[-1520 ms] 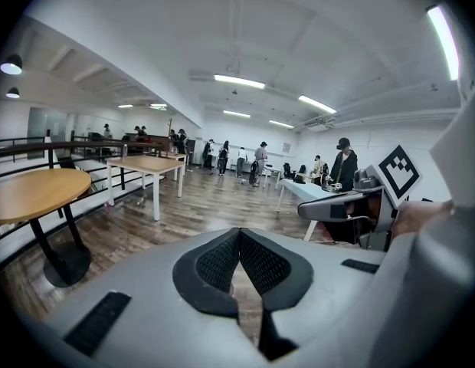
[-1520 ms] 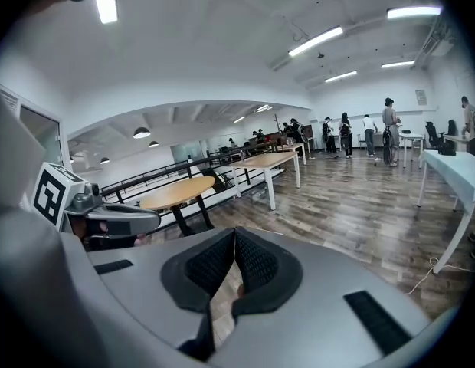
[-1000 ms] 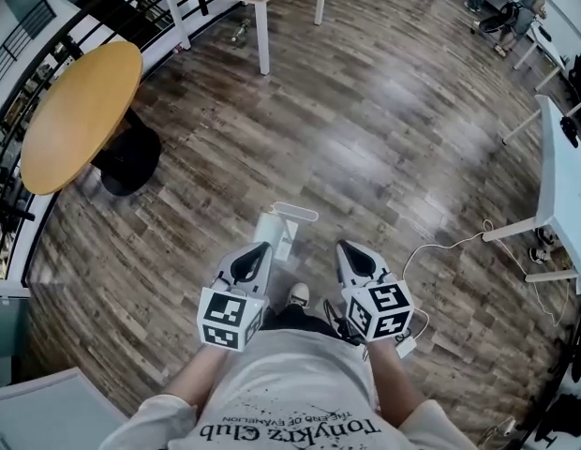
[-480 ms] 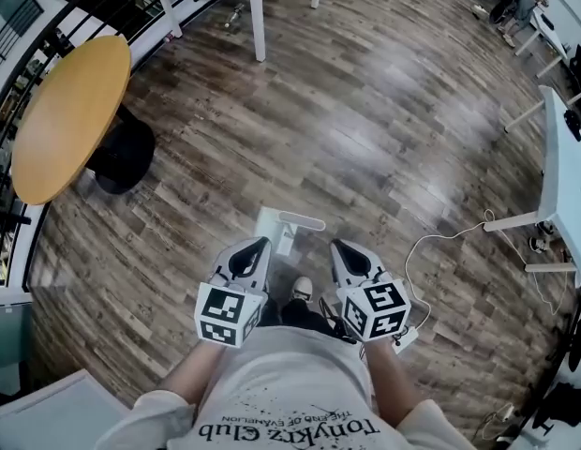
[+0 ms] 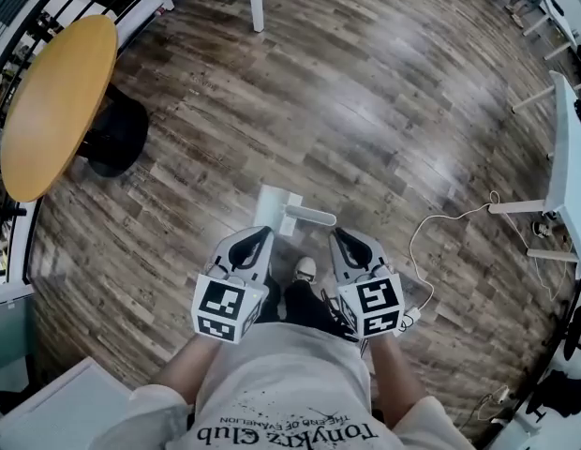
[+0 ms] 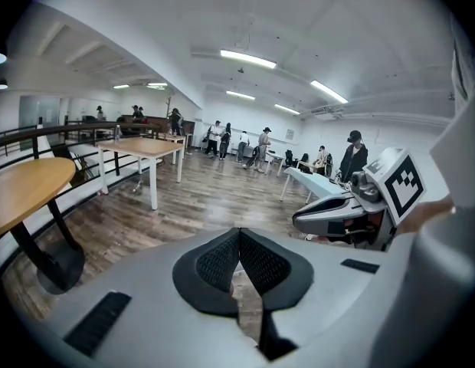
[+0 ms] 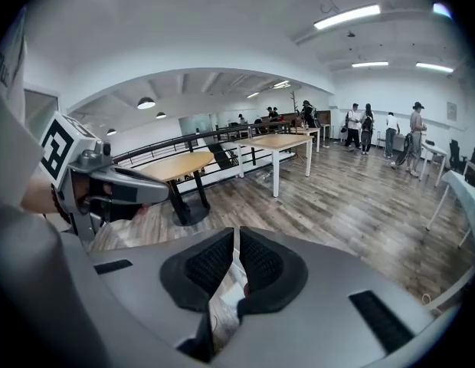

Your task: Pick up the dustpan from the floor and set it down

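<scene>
At the bottom centre of the head view, the left gripper (image 5: 260, 236) and the right gripper (image 5: 340, 237) are held side by side in front of the person's body, both angled forward and down. Each gripper's own view shows its ribbed pads pressed together at the tips with nothing caught between them, so both are clenched and empty. Just ahead of the tips, and in the gap between the two grippers, the white dustpan (image 5: 273, 202) sits on the wooden floor (image 5: 384, 111), not yet touched. Its flat pan lies slightly toward the left gripper's side. A short white bar (image 5: 309, 217), probably the handle grip, crosses the pan's near right corner. The bar runs roughly left to right, dipping a little toward the right gripper, and its right end is just beside that gripper's tips. The right gripper therefore looks nearer to the handle, and the left one nearer to the pan's edge. Either one would have to part its jaws and come in across the bar, not along it, before it could close on the bar. The person's shoe (image 5: 305, 270) shows between the grippers, behind the dustpan.
</scene>
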Demonstrator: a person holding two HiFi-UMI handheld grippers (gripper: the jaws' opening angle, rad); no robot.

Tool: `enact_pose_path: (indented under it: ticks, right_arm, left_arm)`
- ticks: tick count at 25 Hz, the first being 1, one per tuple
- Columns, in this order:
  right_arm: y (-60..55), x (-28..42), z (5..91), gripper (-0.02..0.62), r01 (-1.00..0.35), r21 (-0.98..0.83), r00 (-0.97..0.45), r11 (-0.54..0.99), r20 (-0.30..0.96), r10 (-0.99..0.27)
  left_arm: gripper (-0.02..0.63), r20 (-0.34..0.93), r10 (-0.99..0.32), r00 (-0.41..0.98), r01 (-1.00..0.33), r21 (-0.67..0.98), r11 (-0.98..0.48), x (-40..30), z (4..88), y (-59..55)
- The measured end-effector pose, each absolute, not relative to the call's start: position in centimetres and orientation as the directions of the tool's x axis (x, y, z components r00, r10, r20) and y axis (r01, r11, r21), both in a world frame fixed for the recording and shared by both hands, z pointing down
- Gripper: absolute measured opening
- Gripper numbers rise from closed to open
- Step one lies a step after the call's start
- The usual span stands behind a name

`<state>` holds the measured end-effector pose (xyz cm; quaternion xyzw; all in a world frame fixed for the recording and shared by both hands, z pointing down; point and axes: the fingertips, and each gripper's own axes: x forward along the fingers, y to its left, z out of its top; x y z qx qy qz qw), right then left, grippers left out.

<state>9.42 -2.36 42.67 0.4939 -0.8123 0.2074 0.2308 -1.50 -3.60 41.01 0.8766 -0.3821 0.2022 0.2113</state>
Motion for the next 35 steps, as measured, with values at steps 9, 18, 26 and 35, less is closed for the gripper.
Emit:
enact_pose_path:
  ticks: [9, 18, 26, 35]
  right_arm:
    - [-3.9, 8.0, 47.5, 0.141, -0.87, -0.052, -0.387, 0.49, 0.686, -0.616]
    - [-5.1, 7.6, 50.8, 0.169, -0.799, -0.058, -0.426, 0.599, 0.757, -0.495]
    - [-6.4, 6.6, 54.0, 0.219, -0.676, -0.034, -0.45, 0.736, 0.81, -0.376]
    - [-5.9, 5.4, 58.0, 0.25, -0.458, 0.027, -0.375, 0.889, 0.9, -0.221]
  left_arm:
    - [0.023, 0.549, -0.567, 0.614, -0.766, 0.244, -0.594, -2.8, 44.1, -5.2]
    - [0.023, 0.575, -0.548, 0.607, -0.775, 0.276, -0.569, -2.8, 46.9, -5.8]
    - [0.023, 0.592, -0.548, 0.592, -0.79, 0.292, -0.539, -3.5, 48.9, -7.0]
    - [0.023, 0.619, -0.555, 0.556, -0.821, 0.3, -0.487, -5.1, 50.6, -7.3]
